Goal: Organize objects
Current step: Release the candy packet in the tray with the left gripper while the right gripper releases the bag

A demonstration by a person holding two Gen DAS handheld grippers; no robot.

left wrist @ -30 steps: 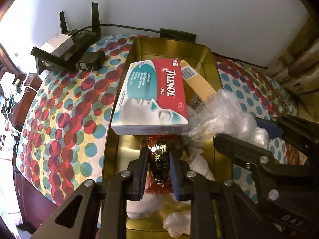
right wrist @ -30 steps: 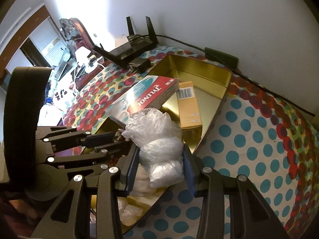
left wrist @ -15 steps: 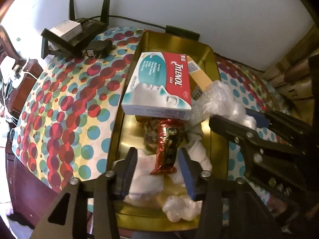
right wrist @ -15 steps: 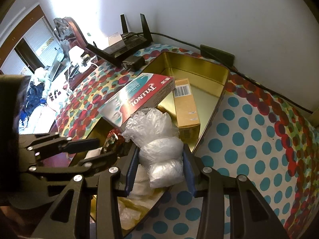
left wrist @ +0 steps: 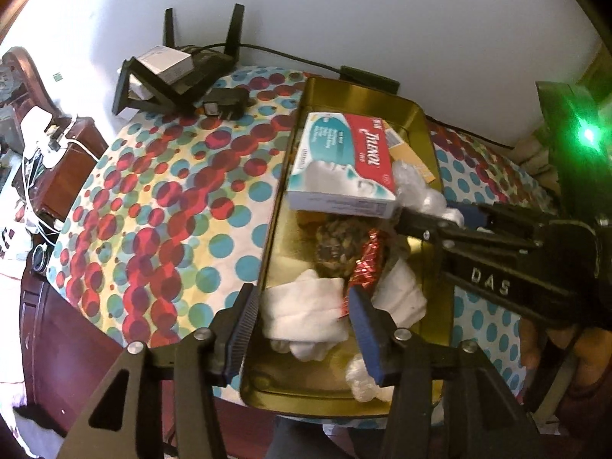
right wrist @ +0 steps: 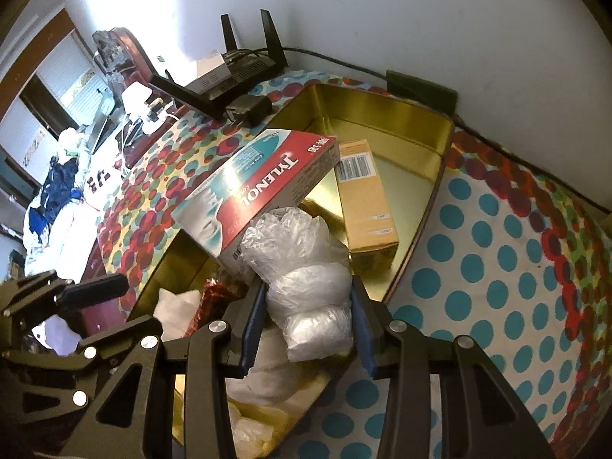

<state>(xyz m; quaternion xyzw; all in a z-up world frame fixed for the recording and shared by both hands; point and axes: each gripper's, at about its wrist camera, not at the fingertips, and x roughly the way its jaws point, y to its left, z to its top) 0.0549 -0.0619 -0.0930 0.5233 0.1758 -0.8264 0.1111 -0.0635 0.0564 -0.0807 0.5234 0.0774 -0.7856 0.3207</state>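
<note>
A gold tin [left wrist: 279, 237] on the dotted cloth holds a Tylenol box [left wrist: 344, 160], a tan barcode box [right wrist: 363, 199], a red foil packet [left wrist: 369, 264] and white paper wads [left wrist: 306, 313]. My left gripper [left wrist: 302, 298] hovers over the tin's near end. Its jaws are opening and press on nothing; a white wad lies under the gap, and the foil packet's end sits by the right finger. My right gripper [right wrist: 308, 290] is shut on a clear plastic bag of white lumps [right wrist: 290, 237], held over the tin's right side beside the Tylenol box [right wrist: 260, 183].
A black router [left wrist: 183, 72] with a small grey box on top and a plug adapter [left wrist: 225, 101] sit at the back left by the wall. A black strip [left wrist: 367, 78] lies behind the tin. The dotted cloth [left wrist: 172, 199] spreads left; a cabled side cabinet [left wrist: 42, 145] stands beyond.
My left gripper opened, let go of the red foil packet, and drew back toward the tin's near end; the packet now lies in the tin. The right gripper still grips the bag.
</note>
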